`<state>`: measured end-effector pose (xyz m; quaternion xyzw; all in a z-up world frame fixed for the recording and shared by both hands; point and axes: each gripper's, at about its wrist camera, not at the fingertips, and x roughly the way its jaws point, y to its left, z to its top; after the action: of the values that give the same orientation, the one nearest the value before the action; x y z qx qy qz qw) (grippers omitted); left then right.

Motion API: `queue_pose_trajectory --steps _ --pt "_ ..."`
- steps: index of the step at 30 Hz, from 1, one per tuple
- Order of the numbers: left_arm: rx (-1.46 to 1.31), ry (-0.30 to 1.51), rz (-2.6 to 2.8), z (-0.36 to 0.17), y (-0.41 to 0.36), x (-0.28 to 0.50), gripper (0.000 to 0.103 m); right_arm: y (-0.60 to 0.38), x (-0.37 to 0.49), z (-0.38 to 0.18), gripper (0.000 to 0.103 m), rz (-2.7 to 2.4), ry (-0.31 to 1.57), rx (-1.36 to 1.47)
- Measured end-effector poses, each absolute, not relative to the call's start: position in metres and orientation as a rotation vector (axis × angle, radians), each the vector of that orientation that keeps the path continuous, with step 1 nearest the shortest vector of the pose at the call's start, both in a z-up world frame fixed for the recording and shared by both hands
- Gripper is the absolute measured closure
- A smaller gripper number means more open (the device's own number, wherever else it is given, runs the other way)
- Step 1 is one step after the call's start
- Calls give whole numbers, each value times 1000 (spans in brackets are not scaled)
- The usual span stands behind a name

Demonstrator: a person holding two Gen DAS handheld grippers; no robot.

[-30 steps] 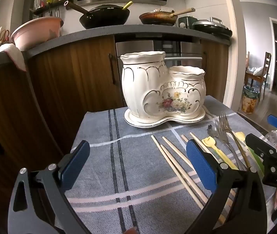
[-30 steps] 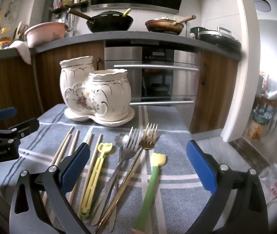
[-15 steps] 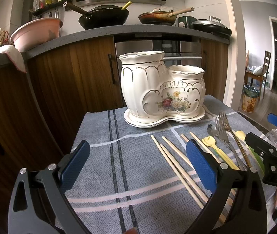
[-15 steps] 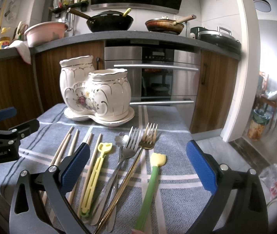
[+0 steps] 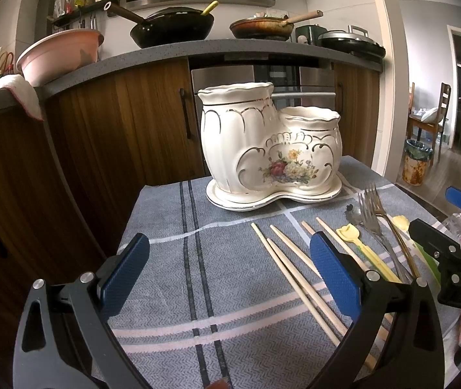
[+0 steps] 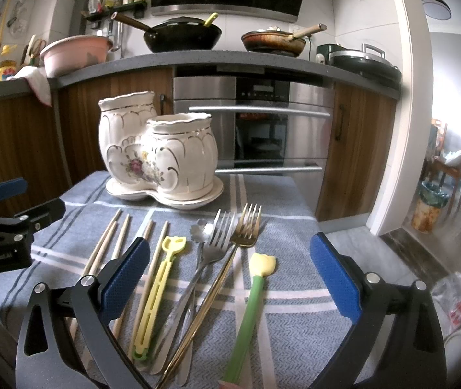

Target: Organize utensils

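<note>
1. Change over the last second: hardly any. Holding the left claw (image 5: 228, 253) wide over bare cloth (image 5: 181, 259), gripping nothing, drifting only a touch.
2. Keeping the right claw (image 6: 228, 253) wide as well, hovering empty above the fork handles.
3. Lying loose and side by side on the cloth-covered desk, heads pointing toward the holder: chopsticks (image 6: 107, 243), yellow tool (image 6: 162, 275), small spoon (image 6: 201, 230), silver fork (image 6: 217, 240), gold fork (image 6: 246, 230), green-handled tool (image 6: 253, 291).
4. Standing upright on its saucer at the far end of the cloth: ceramic holder (image 5: 272, 149). Showing nothing sticking out of either cup, with the insides hidden from both views.
5. Reading this as sorting not yet begun, with every utensil waiting on the cloth.
6. Probably lining up a first pick: chopsticks passing just beside the left claw's right finger, forks sitting between the right claw's fingers.
</note>
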<state>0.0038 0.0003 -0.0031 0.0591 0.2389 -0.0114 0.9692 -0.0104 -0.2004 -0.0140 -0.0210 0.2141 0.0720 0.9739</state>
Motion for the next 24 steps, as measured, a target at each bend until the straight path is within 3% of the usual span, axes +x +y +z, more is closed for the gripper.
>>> queue_pose_trajectory --steps 24 --pt "124 488 -24 -5 0 5 5 -201 -10 -15 5 145 435 -43"
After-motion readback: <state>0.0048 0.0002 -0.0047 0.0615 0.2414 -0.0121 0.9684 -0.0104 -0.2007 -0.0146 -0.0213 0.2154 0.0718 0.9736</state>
